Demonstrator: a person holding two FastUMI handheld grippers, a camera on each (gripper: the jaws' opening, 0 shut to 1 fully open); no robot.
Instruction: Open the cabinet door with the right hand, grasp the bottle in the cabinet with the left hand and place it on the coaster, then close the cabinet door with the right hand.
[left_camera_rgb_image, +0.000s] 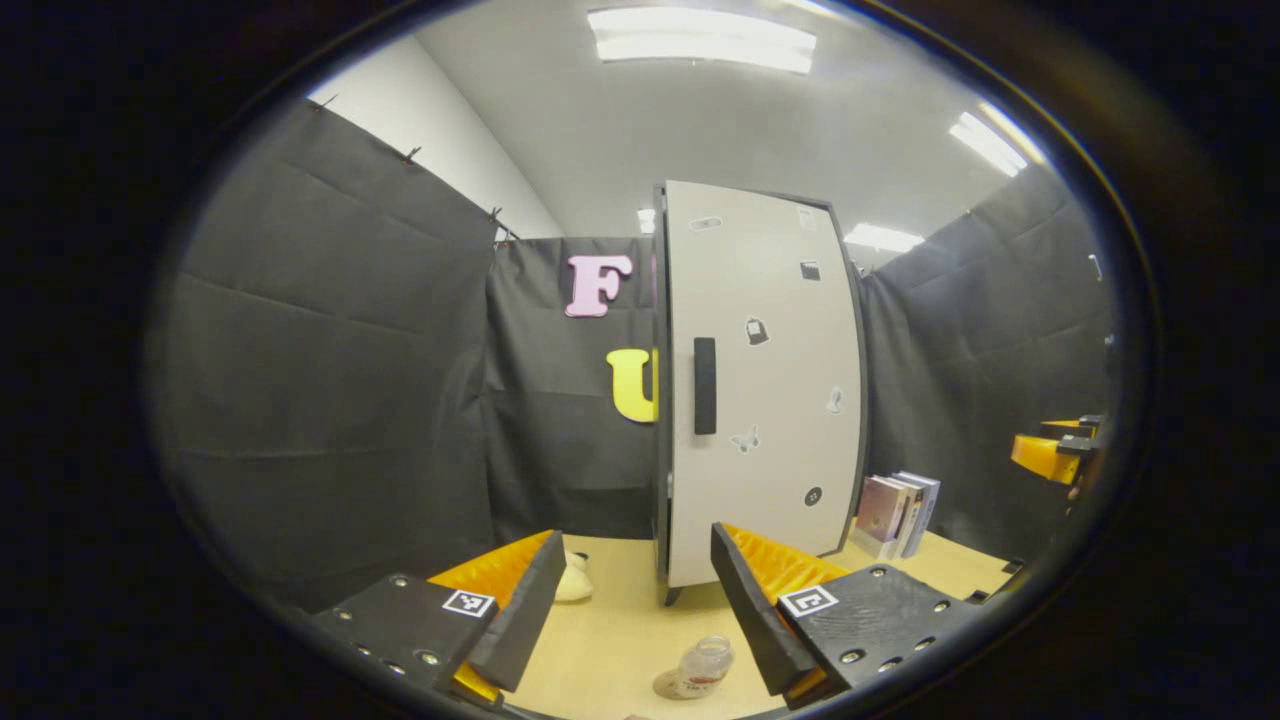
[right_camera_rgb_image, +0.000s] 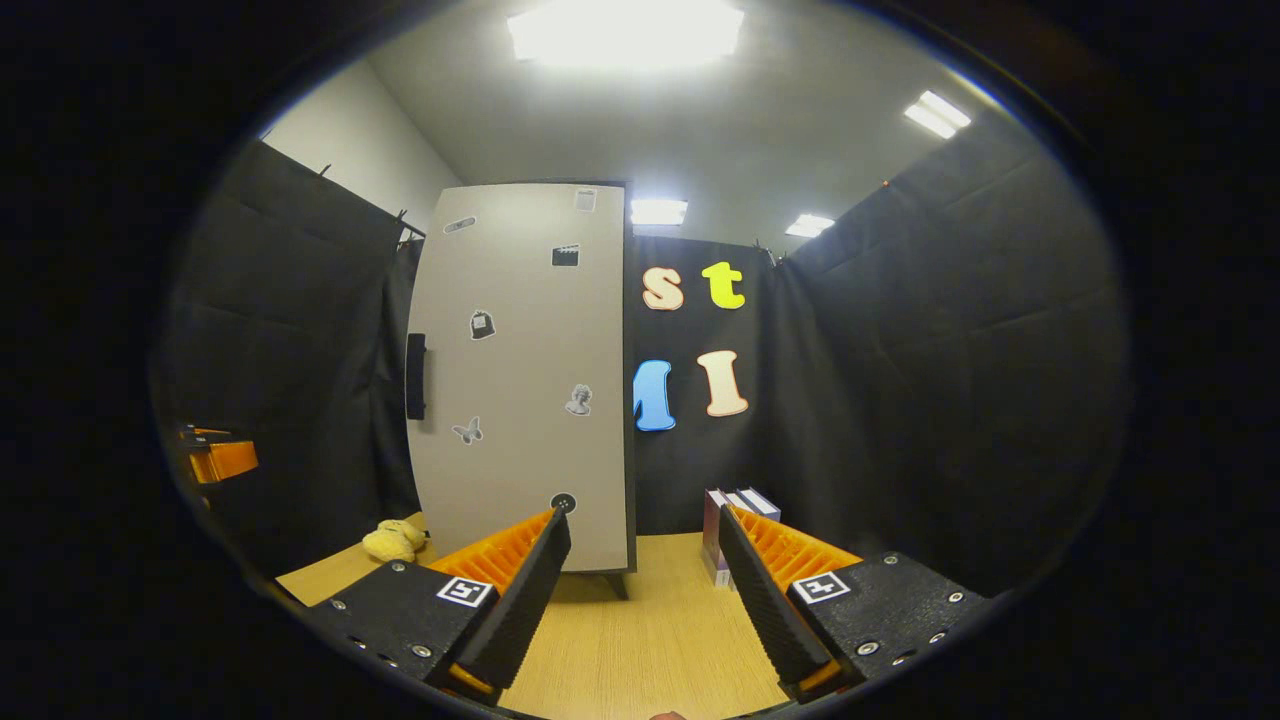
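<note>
Cabinet: a tall white cabinet (left_camera_rgb_image: 760, 380) stands upright on the wooden surface (left_camera_rgb_image: 620, 630), its door shut flush and dotted with small stickers; this is the landmark for all that follows.
Door handle: a dark vertical handle (left_camera_rgb_image: 705, 385) sits on the cabinet front near its left edge at mid height; in the right gripper view the same handle (right_camera_rgb_image: 416, 376) lies at the door's left edge.
Bottle: a small clear bottle (left_camera_rgb_image: 703, 667) stands upright in front of the cabinet, well apart from its foot, on a round coaster (left_camera_rgb_image: 668, 686) that shows beneath its base.
Left claw: the left claw (left_camera_rgb_image: 632, 610) has its fingers spread wide with nothing between them, in front of the cabinet; the bottle is seen in the gap, apart from both fingers.
Right claw: the right claw (right_camera_rgb_image: 645, 590) is spread wide and empty, facing the cabinet's right front corner and not touching it.
Books: a few books (left_camera_rgb_image: 897, 512) stand upright just to the right of the cabinet.
Soft toy: a pale yellow soft toy (right_camera_rgb_image: 395, 540) lies on the surface just left of the cabinet's foot.
</note>
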